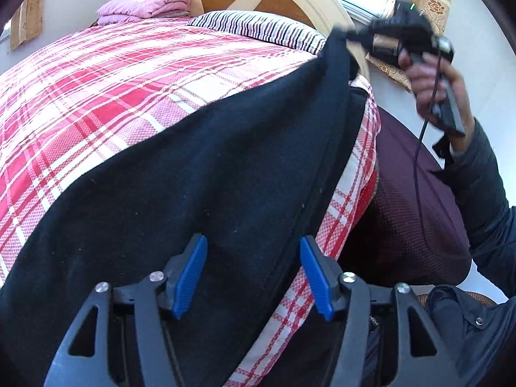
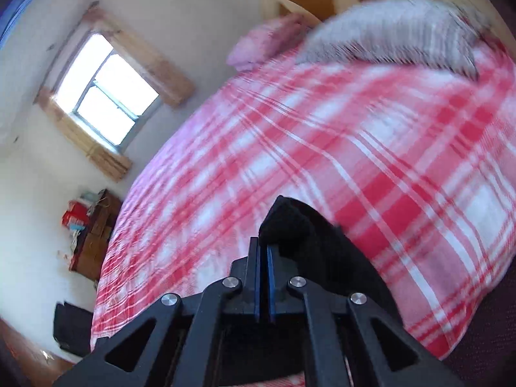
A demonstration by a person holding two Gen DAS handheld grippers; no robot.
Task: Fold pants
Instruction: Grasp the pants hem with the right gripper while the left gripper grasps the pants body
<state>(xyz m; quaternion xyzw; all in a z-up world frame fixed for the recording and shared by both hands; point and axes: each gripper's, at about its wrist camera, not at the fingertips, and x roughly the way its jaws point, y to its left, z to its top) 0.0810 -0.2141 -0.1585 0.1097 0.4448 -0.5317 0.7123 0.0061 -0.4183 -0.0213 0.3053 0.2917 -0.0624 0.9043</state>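
right gripper [image 2: 263, 258] clenched on pants [image 1: 200, 174] end, lifting for fold over bed [image 1: 96, 90]; left gripper [image 1: 253, 277] spread wide, poised above cloth.

right tongs [image 2: 262, 264] pinched tight on a black pants [image 2: 290, 222] fold above the red plaid bedspread [image 2: 371, 148]

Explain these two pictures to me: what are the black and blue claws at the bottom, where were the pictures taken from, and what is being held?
There is no robot. A person holds a two-finger gripper in each hand, each with a camera looking along its blue pads. The left wrist view shows the left gripper open over dark pants on a plaid bed. Far off in that view, the right gripper, in the person's hand, lifts one end of the pants. The right wrist view shows that gripper shut on the cloth. A striped pillow and a pink folded blanket lie at the headboard.
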